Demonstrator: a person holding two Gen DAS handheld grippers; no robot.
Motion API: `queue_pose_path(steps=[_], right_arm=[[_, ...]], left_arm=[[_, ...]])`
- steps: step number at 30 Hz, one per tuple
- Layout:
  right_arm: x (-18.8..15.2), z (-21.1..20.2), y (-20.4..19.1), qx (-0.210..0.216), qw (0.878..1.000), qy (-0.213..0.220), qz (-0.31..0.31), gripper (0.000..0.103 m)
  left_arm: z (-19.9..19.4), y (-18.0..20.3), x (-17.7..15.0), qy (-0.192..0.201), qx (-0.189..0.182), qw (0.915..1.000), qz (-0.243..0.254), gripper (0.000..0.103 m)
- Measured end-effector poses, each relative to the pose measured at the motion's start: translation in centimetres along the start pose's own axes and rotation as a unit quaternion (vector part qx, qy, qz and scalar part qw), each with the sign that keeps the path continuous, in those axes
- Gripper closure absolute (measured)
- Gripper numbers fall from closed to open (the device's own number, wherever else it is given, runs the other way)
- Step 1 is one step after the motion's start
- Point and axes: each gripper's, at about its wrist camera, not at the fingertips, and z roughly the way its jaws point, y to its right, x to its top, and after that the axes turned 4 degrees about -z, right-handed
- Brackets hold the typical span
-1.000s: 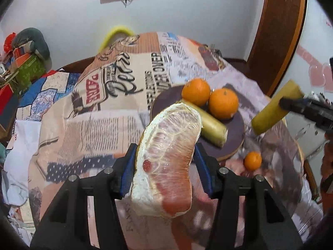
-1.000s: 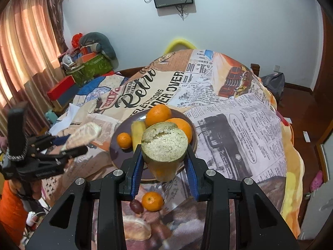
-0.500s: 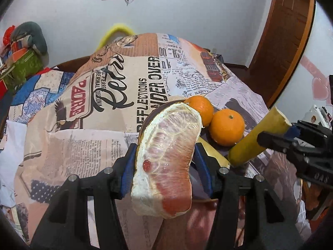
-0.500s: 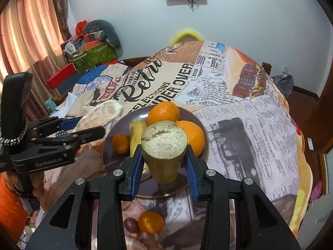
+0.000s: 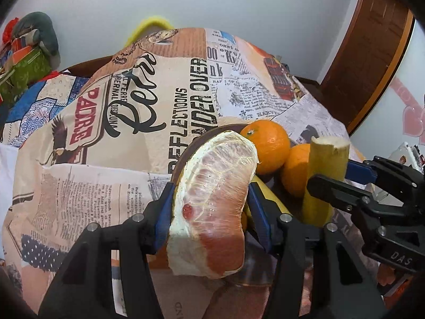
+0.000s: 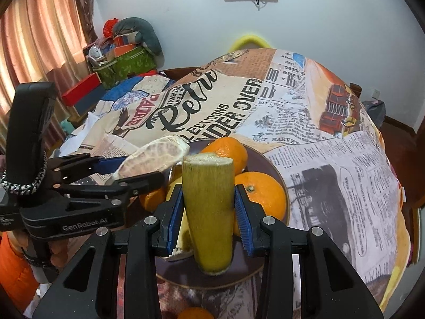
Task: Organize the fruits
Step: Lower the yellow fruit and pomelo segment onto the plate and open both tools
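My left gripper (image 5: pixel 211 199) is shut on a peeled pink pomelo wedge (image 5: pixel 215 202) and holds it over the left rim of the dark round plate (image 6: pixel 268 167). My right gripper (image 6: pixel 208 207) is shut on a yellow-green sugarcane piece (image 6: pixel 208 212), upright over the plate's front. The pomelo wedge (image 6: pixel 156 159) and the left gripper (image 6: pixel 138 170) show at the left in the right wrist view. The sugarcane piece (image 5: pixel 322 180) and the right gripper (image 5: pixel 329 175) show at the right in the left wrist view. On the plate lie two large oranges (image 6: pixel 228 151) (image 6: pixel 263 194), a small orange (image 6: pixel 152 199) and another cane piece (image 5: pixel 265 194).
The plate sits on a table under a newspaper-print cloth (image 6: pixel 332 164). A small orange (image 6: pixel 194 313) lies on the cloth in front of the plate. Boxes and bags (image 6: pixel 124 58) are piled at the back left by a curtain. A wooden door (image 5: pixel 372 53) stands at the right.
Both grippers have moved in over the plate with their fruit. The sugarcane has tipped from slanted to upright beside the oranges. The pomelo wedge has come up to the plate's left rim.
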Motion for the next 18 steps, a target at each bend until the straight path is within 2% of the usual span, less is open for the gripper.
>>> queue_pose_path(steps=[12,14,18], right_arm=[[0.1,1.0,-0.1,0.013,1.000,-0.001,0.003,0.067],[0.1,1.0,-0.1,0.017,1.000,-0.002,0.007,0.061],[0.0,0.2,-0.1,0.017,1.000,0.004,0.009,0.059]], left_arm=[[0.0,-0.2,-0.1,-0.005,0.004,1.0000,0.002,0.047],[-0.5,-0.3,0.0,0.002,0.003,1.0000,-0.001,0.047],[-1.8,0.0,0.1,0.019,-0.004,0.9998,-0.002,0.042]])
